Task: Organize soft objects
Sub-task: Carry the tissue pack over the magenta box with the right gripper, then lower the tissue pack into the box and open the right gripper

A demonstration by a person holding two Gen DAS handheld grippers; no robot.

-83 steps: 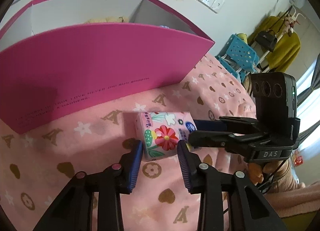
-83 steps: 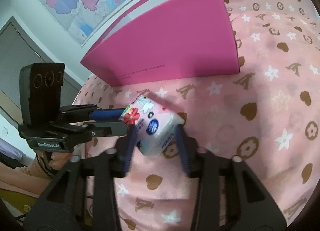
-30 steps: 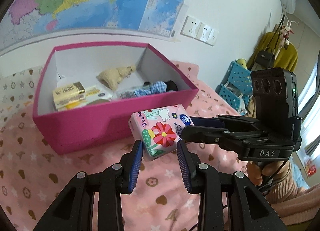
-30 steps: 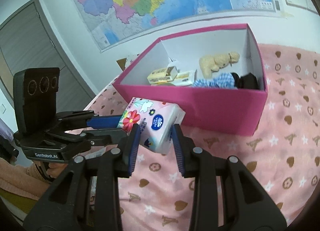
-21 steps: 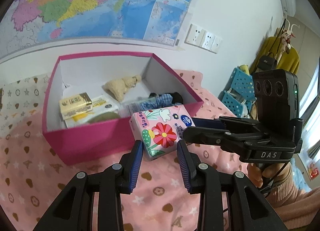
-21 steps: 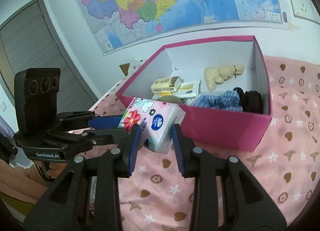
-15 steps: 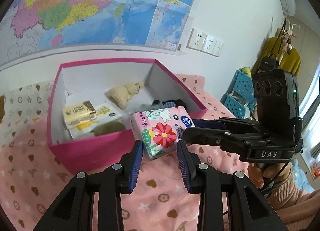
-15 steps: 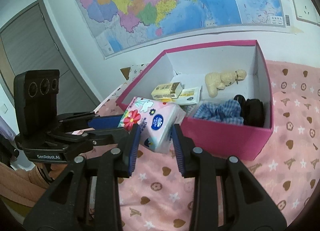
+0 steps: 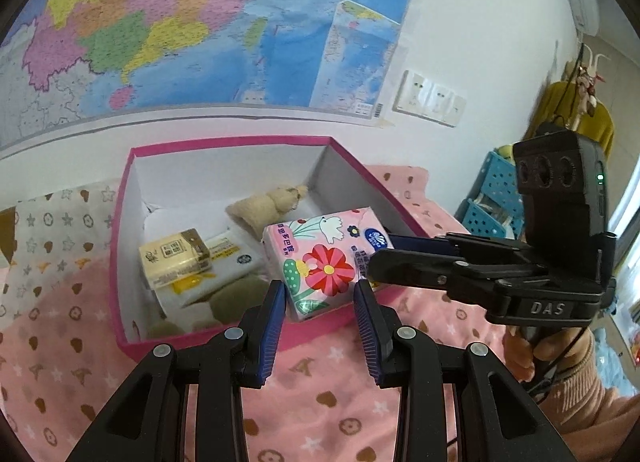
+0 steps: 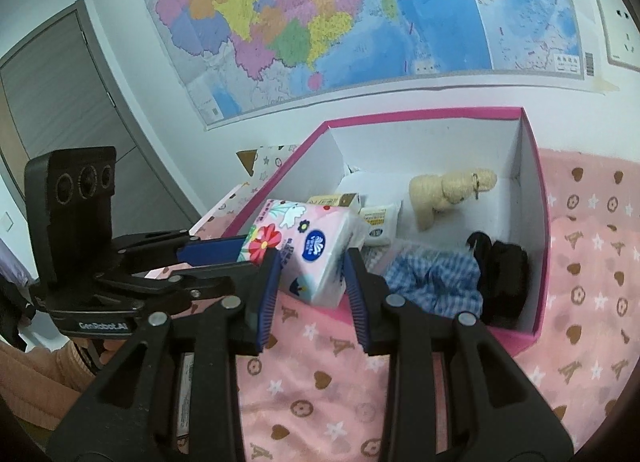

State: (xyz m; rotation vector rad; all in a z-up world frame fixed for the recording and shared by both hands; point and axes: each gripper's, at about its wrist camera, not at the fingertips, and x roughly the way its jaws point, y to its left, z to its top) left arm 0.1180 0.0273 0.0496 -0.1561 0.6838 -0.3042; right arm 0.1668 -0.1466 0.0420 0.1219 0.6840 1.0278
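Left wrist view: we see our left gripper (image 9: 320,298) fingers clamped on the tissue pack (image 9: 322,258).
Right gripper (image 10: 310,272): pinching its other end.
Pack's place: held over the pink box (image 10: 536,230) near edge.

left wrist cam close behind its fingers (image 9: 276,310), facing down-forward at box (image 9: 120,262), right wrist cam likewise from opposite side, both share box, tissue pack (image 10: 308,250), wall map (image 10: 360,22)
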